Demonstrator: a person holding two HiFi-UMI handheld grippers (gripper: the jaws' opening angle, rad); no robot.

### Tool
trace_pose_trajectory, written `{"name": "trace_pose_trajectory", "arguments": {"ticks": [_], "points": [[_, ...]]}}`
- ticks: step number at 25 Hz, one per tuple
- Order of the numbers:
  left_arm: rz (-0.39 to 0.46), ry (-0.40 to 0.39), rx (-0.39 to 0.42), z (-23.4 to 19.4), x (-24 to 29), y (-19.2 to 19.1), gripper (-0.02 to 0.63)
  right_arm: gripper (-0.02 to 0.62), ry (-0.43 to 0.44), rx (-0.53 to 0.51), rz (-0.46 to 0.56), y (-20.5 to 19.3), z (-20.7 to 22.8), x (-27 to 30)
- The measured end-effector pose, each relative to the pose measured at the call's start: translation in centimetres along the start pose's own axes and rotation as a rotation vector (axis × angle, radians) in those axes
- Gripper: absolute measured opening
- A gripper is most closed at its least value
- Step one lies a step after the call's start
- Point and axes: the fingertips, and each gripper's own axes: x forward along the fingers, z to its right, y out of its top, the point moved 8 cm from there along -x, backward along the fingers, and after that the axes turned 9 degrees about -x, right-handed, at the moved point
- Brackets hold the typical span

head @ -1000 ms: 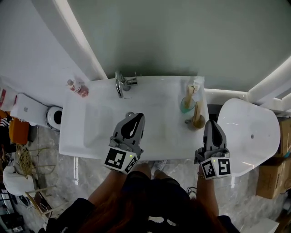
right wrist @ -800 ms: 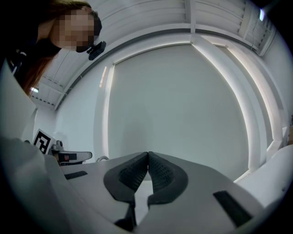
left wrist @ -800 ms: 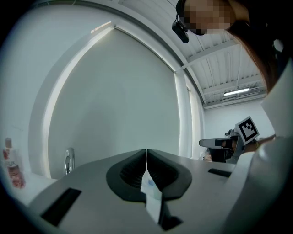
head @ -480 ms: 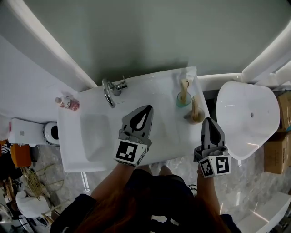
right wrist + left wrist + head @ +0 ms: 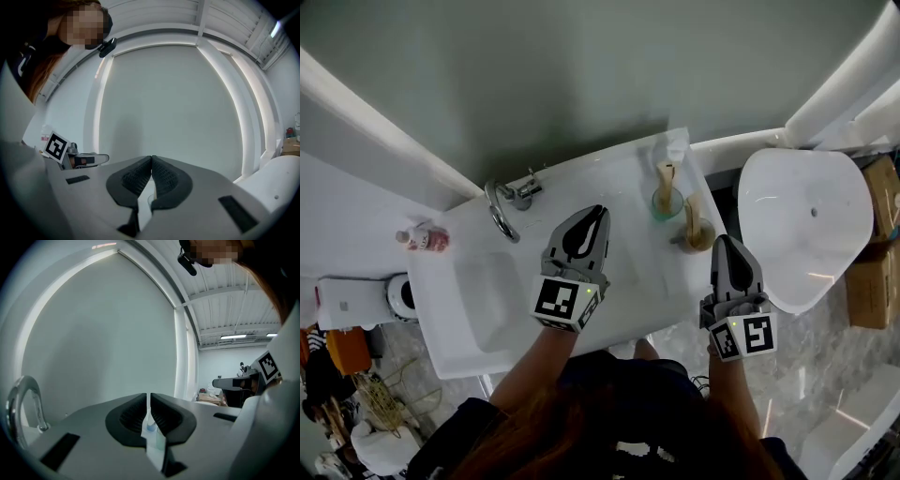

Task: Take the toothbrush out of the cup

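**Currently: both hand-held grippers closed and empty; toothbrush in the cup**

The left hand-held gripper (image 5: 148, 399) has its jaws drawn together to a thin slit, with nothing clamped between them. The right hand-held gripper (image 5: 151, 159) has its jaws meeting at the tips and is likewise empty.

In the head view, the left unit is over the middle of the white bench (image 5: 623, 202), just right of the sunken basin (image 5: 487, 281), with its tips aimed at the rear wall. The right unit is at the bench's front right corner.

A wooden holder (image 5: 700, 234) with an upright stick stands just ahead of the right unit's tips. Just behind that holder is the greenish translucent cup (image 5: 666, 203), at the bench's rear right. The toothbrush (image 5: 665, 174) stands upright inside it, apart from both units.

A chrome faucet (image 5: 502, 202) rises at the rear, behind the basin. A small bottle (image 5: 422, 238) lies near the left rear corner. A white rounded fixture (image 5: 806, 225) sits beside the bench's right end.
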Motion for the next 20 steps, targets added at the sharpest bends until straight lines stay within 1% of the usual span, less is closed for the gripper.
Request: {"name": "trace_pose_trajectory", "arguments": {"ticks": [4, 5, 6, 7, 10, 13, 17, 20], "points": [[-0.047, -0.033, -0.009, 0.1, 3.1, -1.2, 0.025, 0.015, -0.008, 0.0, -0.007, -0.4, 1.1, 1.1], [-0.064, -0.051, -0.007, 0.2, 4.0, -1.7, 0.04, 0.015, -0.011, 0.002, -0.008, -0.5, 1.4, 1.4], [-0.083, -0.069, -0.002, 0.2, 5.0, -2.3, 0.074, 0.015, -0.013, 0.002, -0.01, -0.6, 1.7, 1.7], [-0.104, -0.083, 0.005, 0.2, 6.0, -2.9, 0.092, 0.015, -0.015, 0.001, -0.012, -0.8, 2.0, 2.0], [-0.162, -0.111, 0.011, 0.3, 8.5, -4.9, 0.104, 0.015, -0.024, 0.006, -0.029, -1.6, 2.8, 2.6], [-0.21, -0.145, 0.011, 0.7, 11.3, -6.3, 0.136, 0.015, -0.035, 0.013, -0.046, -2.3, 3.7, 3.0], [-0.253, -0.174, 0.02, 1.5, 14.6, -8.1, 0.173, 0.015, -0.032, 0.031, -0.055, -3.1, 4.2, 3.4], [-0.281, -0.194, 0.01, 1.9, 16.8, -9.2, 0.201, 0.015, -0.034, 0.033, -0.068, -3.8, 4.8, 3.6]]}}
